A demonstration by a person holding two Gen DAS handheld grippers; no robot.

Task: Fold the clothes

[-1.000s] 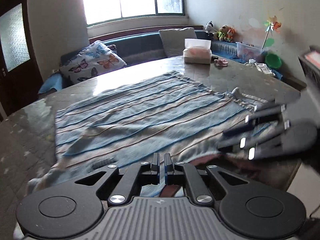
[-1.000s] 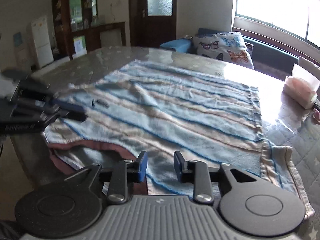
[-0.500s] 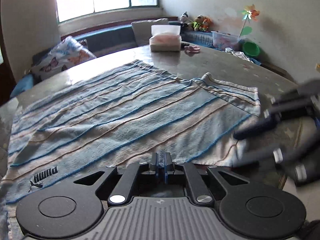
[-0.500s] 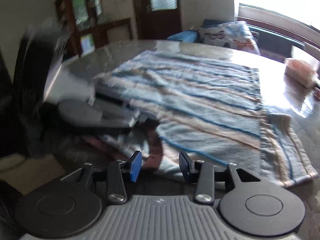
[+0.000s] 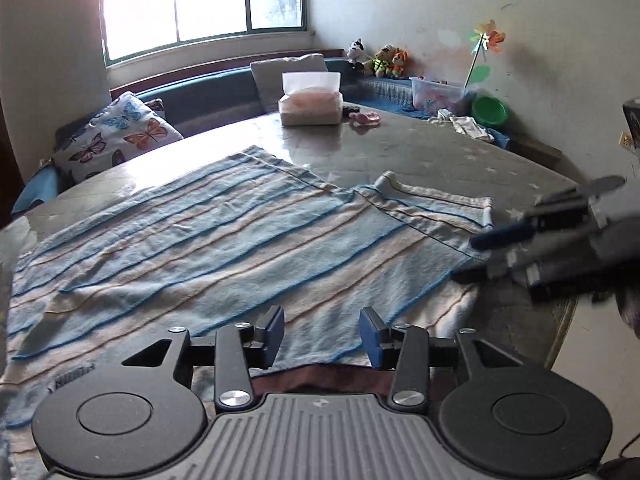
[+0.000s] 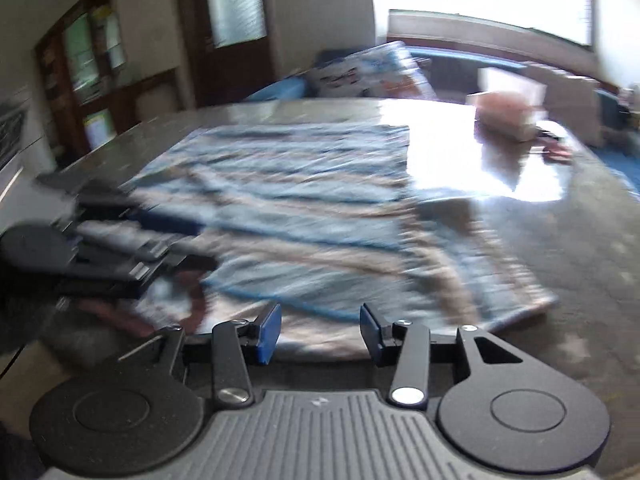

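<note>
Broadly, a round, glossy bench [image 5: 420,152] fills the room's middle, with a padded window seat [image 5: 208,96] curving behind it. Spread flat over the near half of the bench lies the striped blue-and-beige towel [image 5: 224,240], one far corner folded back on itself toward the right, and a dark red cloth [image 5: 320,378] showing under its near edge. On the seat rests a butterfly-print cushion [image 5: 120,132]; further right sit a clear storage tub [image 5: 440,94], a green bowl [image 5: 489,110], some soft toys [image 5: 380,58] and a pinwheel [image 5: 486,40]. A tissue box [image 5: 311,100] stands on the far part of the bench, well apart from the towel, with a small pink item [image 5: 365,119] beside it. Left tongs [image 5: 321,338] hover over the towel's near edge, jaws opening, nothing pinched between them. Right tongs [image 6: 320,332], in a blurred view, are likewise opening above the towel's near right edge, pads clear of the fabric.
</note>
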